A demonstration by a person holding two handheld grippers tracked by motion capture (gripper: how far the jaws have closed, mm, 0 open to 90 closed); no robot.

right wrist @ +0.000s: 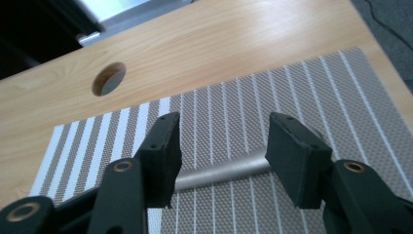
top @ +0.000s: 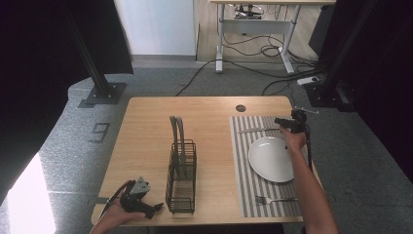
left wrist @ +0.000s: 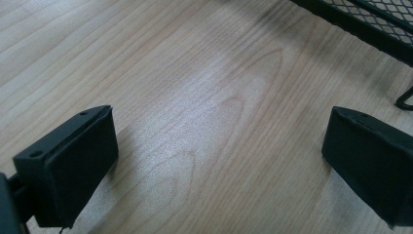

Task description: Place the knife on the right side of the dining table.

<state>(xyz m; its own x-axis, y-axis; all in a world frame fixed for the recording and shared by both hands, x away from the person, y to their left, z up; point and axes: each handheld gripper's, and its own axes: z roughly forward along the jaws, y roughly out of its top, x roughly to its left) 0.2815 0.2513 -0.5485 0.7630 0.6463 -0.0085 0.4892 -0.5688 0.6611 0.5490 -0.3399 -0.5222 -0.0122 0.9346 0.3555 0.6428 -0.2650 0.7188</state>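
Observation:
A striped placemat (top: 243, 185) covers the right side of the wooden table (top: 146, 141). On it lie a white plate (top: 270, 158), a fork (top: 275, 200) at the near end and a knife (top: 255, 130) at the far end. My right gripper (top: 282, 123) hovers over the knife's handle end. In the right gripper view the jaws of this gripper (right wrist: 221, 131) stand apart above the metal handle (right wrist: 224, 170), which lies flat on the mat (right wrist: 311, 92) untouched. My left gripper (top: 153, 208) rests at the near left corner, open (left wrist: 219, 146) over bare wood.
A black wire rack (top: 181, 175) with tall handles stands mid-table, just right of the left gripper; its mesh edge (left wrist: 370, 24) is close by. A round cable hole (top: 240, 108) sits near the far edge. Black frame posts and floor cables lie beyond the table.

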